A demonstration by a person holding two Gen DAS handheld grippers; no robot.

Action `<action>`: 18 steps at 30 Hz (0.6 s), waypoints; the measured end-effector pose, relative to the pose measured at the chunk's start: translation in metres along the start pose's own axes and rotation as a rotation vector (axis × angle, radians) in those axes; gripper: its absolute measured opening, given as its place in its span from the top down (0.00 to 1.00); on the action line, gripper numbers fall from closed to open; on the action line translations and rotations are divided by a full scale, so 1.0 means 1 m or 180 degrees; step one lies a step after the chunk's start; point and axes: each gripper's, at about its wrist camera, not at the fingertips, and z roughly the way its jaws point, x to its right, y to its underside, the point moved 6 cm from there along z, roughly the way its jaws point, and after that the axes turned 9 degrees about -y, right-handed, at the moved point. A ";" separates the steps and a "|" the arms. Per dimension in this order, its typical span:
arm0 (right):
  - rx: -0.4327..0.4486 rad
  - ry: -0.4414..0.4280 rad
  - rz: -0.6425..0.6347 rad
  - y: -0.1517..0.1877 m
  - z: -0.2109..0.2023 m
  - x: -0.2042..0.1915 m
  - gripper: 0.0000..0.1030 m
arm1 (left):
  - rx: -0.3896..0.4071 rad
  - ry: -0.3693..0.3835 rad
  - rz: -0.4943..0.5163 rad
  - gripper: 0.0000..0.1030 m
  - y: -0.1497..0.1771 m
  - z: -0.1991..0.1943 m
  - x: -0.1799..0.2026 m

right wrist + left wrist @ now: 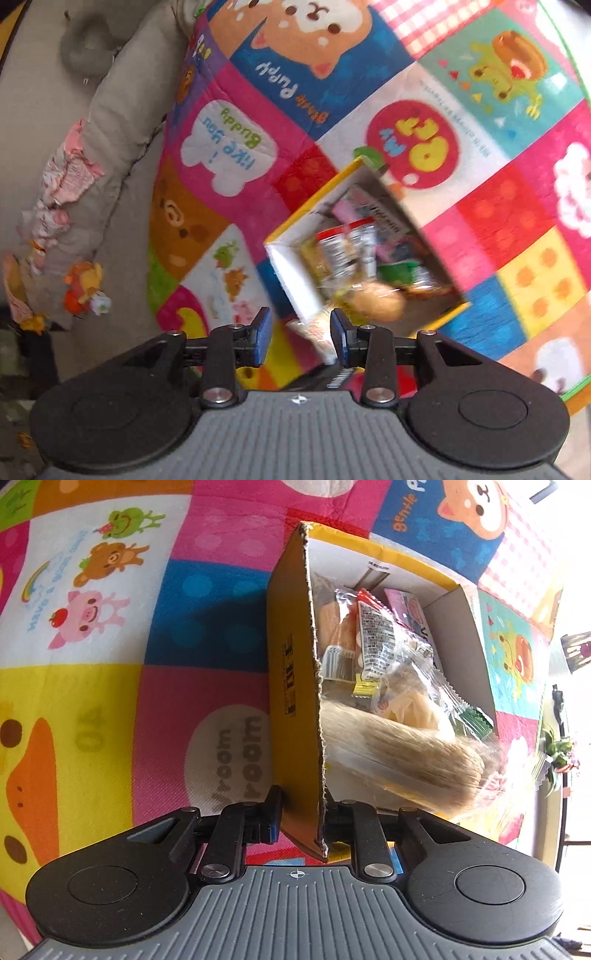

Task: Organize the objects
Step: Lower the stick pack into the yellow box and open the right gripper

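We see one yellow cardboard box (291, 672) standing open on a bright patchwork play mat (92, 664), and its torn near wall runs straight between the fingers of the left gripper (301, 812). One finger sits outside that wall and one inside, both closed against the cardboard, so this tool has the box by its edge. Around the box the mat lies bare on the left and behind, which leaves free room there; the right side ends at the mat's border near a potted plant (557, 749). Inside the box we count at least five wrapped snacks (373, 642), piled loosely: a printed label pack, a pink pack, a green-edged one, and a large clear bag of pale bread (399, 753) blurred at the front, reaching over the near rim. From the right wrist view the same box (291, 266) sits ahead and slightly right of the right gripper (301, 334), whose blue-padded fingers stand a little apart. A pale wrapped item (314, 332) shows blurred between them, and we cannot tell whether the pads press on it. To the left of the mat a grey cushion (110, 110) lies along the mat's edge, with one small orange toy (83, 286) beside it.
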 end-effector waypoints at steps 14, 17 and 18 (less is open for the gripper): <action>-0.0576 0.0415 -0.0554 0.030 0.017 0.051 0.66 | -0.0108 -0.0142 -0.0072 0.81 -0.006 0.003 0.011; -0.0714 0.0527 -0.0918 0.034 0.043 0.040 0.66 | -0.0136 -0.0129 -0.0098 0.81 -0.005 0.004 0.010; -0.0743 0.0567 -0.1043 0.034 0.051 0.037 0.66 | -0.0148 -0.0122 -0.0114 0.81 -0.006 0.005 0.008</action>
